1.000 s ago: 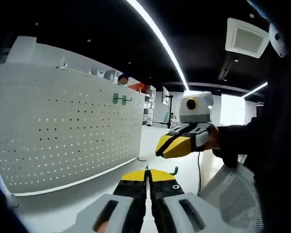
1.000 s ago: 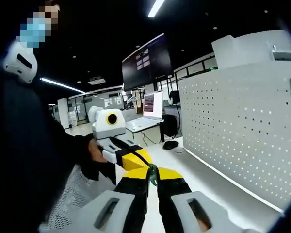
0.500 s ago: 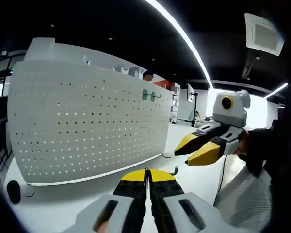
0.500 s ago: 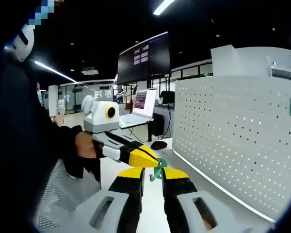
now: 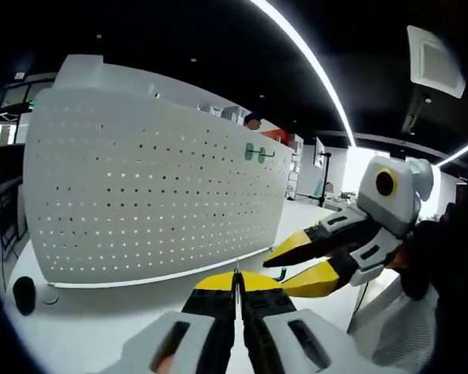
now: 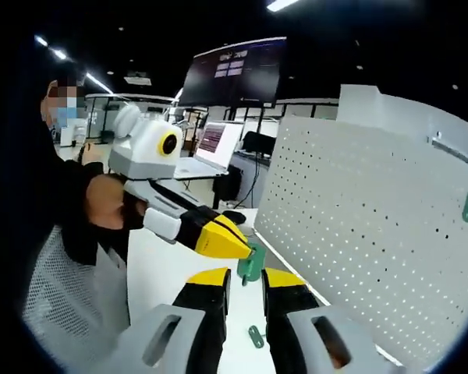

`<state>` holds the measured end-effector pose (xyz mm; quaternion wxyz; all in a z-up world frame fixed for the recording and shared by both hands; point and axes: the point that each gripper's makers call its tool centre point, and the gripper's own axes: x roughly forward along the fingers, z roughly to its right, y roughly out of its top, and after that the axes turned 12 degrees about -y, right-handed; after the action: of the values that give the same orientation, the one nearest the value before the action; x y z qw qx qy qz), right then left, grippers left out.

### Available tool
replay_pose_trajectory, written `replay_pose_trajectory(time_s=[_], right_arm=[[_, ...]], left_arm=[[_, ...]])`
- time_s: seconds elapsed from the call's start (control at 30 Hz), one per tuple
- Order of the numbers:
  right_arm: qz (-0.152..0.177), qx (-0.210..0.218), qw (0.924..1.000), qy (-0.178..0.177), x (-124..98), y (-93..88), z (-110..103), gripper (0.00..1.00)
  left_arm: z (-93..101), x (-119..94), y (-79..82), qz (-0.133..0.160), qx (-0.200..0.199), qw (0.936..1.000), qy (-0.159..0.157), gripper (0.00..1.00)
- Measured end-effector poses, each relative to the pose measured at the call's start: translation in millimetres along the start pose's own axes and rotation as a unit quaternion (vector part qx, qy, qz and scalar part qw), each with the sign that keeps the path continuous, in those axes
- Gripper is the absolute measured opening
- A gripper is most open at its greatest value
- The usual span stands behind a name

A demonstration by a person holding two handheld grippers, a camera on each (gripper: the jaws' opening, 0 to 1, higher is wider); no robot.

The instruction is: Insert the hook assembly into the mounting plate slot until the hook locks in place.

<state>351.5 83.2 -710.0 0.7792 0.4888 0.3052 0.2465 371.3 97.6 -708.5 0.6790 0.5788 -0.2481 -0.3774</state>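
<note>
In the left gripper view, the left tongs are sitting clenched, the yellow tips meeting with only a thin seam between them, and they are gripping a green hook whose curved end is protruding just beside the right tip. The right tongs are entering from the right with the jaws spread apart, the hook end lying between their yellow tips. A white perforated mounting plate is standing upright on the white bench, well apart from both tongs, and a green hook already fitted is hanging near its upper right corner. In the right gripper view, the right tongs are standing released, with the green hook rising in the gap and the left tongs closing on its top. A small green part is lying on the bench below.
</note>
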Motion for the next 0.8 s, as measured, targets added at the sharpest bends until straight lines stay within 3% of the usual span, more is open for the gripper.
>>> replay_pose_trajectory(time_s=[0.27,0.8], right_arm=[[-0.003,-0.014,0.9993,-0.034,9.7,-1.8,5.6,0.10],[-0.006,-0.015,0.9982,-0.058,15.6,-1.6,3.9,0.03]], left_arm=[[-0.9,0.0,-0.3,0.002,-0.008,1.0000,0.001,0.01],[0.4,0.6,1.0,0.010,-0.021,0.9997,-0.004,0.01]])
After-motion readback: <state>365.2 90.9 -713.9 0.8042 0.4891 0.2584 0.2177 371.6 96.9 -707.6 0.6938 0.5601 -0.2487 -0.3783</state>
